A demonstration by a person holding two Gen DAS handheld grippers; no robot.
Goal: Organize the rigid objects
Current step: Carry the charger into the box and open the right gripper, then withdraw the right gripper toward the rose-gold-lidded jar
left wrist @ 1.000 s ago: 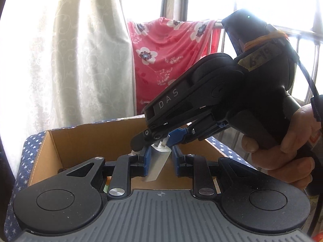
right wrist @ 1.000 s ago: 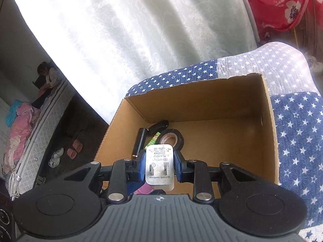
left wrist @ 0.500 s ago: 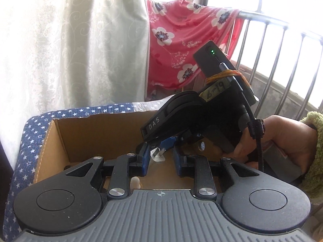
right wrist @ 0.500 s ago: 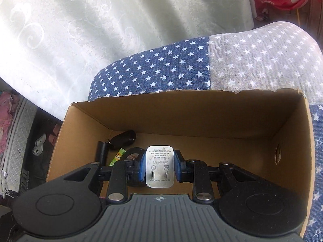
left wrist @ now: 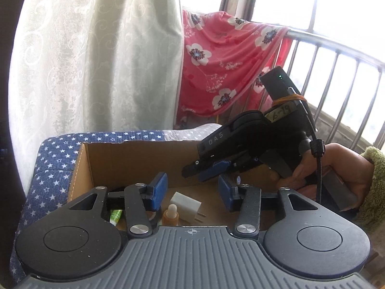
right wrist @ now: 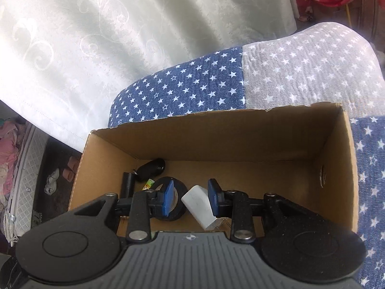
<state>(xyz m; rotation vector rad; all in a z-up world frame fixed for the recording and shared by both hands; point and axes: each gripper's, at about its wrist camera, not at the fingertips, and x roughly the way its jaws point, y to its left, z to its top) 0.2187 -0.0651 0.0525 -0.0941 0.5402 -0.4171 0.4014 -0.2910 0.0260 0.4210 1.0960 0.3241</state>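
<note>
One white charger (right wrist: 198, 206) lying flat, prongs toward camera

Your left wrist view faces strong daylight: the window (left wrist: 312, 0) is overexposed to plain white, and the curtain (left wrist: 96, 55) glows from behind. Straight railing bars (left wrist: 336, 77) bow near the frame edge, and black corners mark the fisheye circle. In your right wrist view, the cardboard box (right wrist: 216, 132) walls shade its floor; focus is acceptable, with mild haze.

Charger (right wrist: 198, 203) in the box (right wrist: 252, 130), right of tape roll (right wrist: 179, 196), beside dropper bottle (left wrist: 170, 215).
</note>
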